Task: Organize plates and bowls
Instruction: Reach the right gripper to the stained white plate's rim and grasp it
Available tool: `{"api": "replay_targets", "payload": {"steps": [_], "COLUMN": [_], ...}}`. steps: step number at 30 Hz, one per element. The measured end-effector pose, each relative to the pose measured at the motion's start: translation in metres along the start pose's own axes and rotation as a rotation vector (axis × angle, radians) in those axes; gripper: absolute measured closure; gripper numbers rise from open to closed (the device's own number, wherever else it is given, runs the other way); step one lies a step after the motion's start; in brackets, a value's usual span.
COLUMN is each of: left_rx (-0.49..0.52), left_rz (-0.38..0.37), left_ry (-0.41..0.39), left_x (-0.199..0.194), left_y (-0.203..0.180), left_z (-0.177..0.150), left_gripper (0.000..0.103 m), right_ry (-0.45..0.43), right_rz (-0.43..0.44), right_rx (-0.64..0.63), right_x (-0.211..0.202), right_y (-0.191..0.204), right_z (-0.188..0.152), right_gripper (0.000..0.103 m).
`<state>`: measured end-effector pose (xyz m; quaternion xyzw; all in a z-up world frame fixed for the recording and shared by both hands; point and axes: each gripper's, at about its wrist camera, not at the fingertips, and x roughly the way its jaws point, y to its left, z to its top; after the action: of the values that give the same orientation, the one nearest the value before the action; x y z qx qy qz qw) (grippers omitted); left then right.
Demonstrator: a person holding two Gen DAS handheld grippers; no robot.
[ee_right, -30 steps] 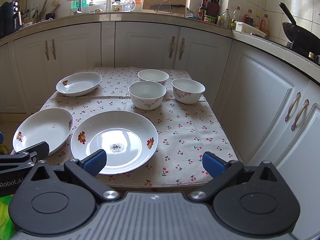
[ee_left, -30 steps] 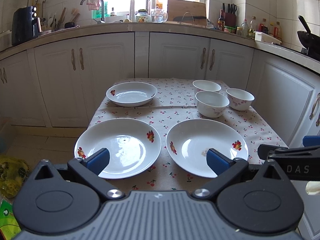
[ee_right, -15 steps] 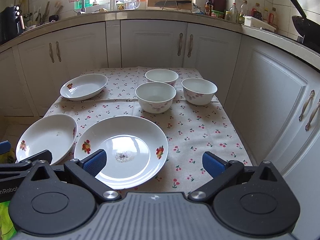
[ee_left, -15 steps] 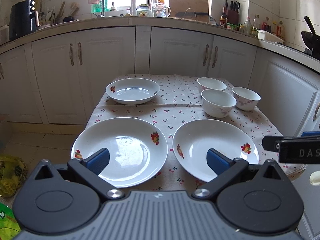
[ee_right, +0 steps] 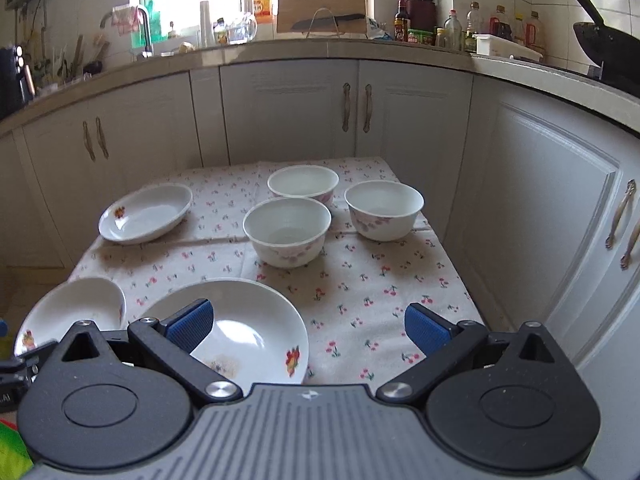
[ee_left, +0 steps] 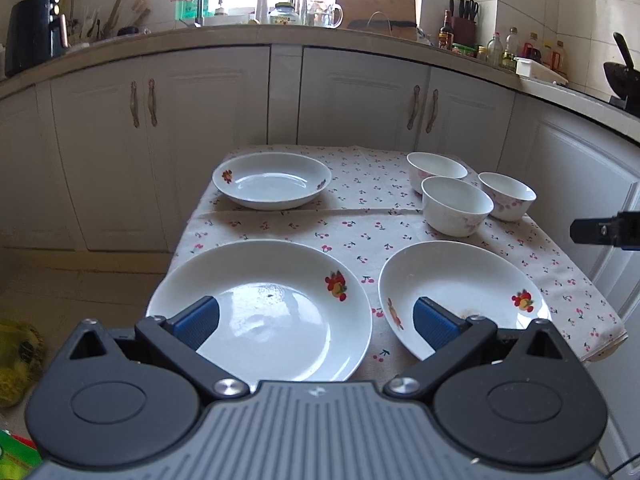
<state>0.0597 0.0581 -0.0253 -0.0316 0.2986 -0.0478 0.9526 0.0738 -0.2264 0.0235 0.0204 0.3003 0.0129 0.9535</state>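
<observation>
left gripper [ee_left: 316, 322] wide open, nothing held, poised at near edge between near-left plate [ee_left: 280, 312] and near-right plate [ee_left: 472, 292]. right gripper [ee_right: 308, 330] wide open, nothing held, left pad over near-right plate [ee_right: 248, 328]. far-left plate [ee_left: 272, 180] alone on cherry-print cloth [ee_left: 360, 228]. three bowls [ee_right: 288, 230] clustered far right, close together, upright. cabinets [ee_left: 200, 112] behind.

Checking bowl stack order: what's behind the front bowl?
Behind the front bowl sits a second bowl, empty as far as visible; its lower near side is hidden. A third bowl stands right.
</observation>
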Motion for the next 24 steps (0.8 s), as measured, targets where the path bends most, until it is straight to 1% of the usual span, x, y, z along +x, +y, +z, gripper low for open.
{"api": "replay_targets", "payload": {"steps": [2, 4, 8, 10, 14, 17, 19, 22, 24], "left_rx": [-0.037, -0.049, -0.024, -0.001, 0.025, 0.070, 0.106, 0.151, 0.179], "left_rz": [-0.031, -0.059, -0.047, -0.031, -0.043, -0.050, -0.061, -0.093, -0.127], "left_ry": [0.006, 0.005, -0.007, -0.006, 0.008, 0.019, 0.028, 0.051, 0.073], "left_x": [0.004, 0.007, 0.010, 0.012, 0.013, 0.009, 0.005, 0.000, -0.002], "left_y": [0.009, 0.016, 0.027, 0.034, 0.054, 0.067, 0.075, 0.085, 0.090], "left_z": [-0.001, -0.002, -0.003, -0.003, -0.004, -0.007, -0.009, -0.013, -0.017], "left_gripper": [0.001, 0.001, 0.001, 0.001, 0.001, 0.001, 0.001, 0.001, 0.001], "right_ry": [-0.015, 0.002, 0.060, 0.078, 0.105, 0.124, 0.127, 0.128, 0.142], "right_rz": [0.048, 0.094, 0.147, 0.155, 0.188, 0.250, 0.308, 0.386, 0.421], "right_rx": [0.030, 0.056, 0.058, 0.013, -0.106, -0.162, -0.192, -0.238, -0.268], "right_x": [0.004, 0.011, 0.029, 0.038, 0.054, 0.067, 0.074, 0.084, 0.092], "right_y": [-0.005, -0.006, 0.007, 0.022, 0.057, 0.081, 0.095, 0.115, 0.126], "right_z": [0.002, 0.004, 0.011, 0.014, 0.019, 0.025, 0.030, 0.036, 0.038], "right_gripper": [0.000, 0.000, 0.000, 0.000, 0.000, 0.000, 0.000, 0.000, 0.000]}}
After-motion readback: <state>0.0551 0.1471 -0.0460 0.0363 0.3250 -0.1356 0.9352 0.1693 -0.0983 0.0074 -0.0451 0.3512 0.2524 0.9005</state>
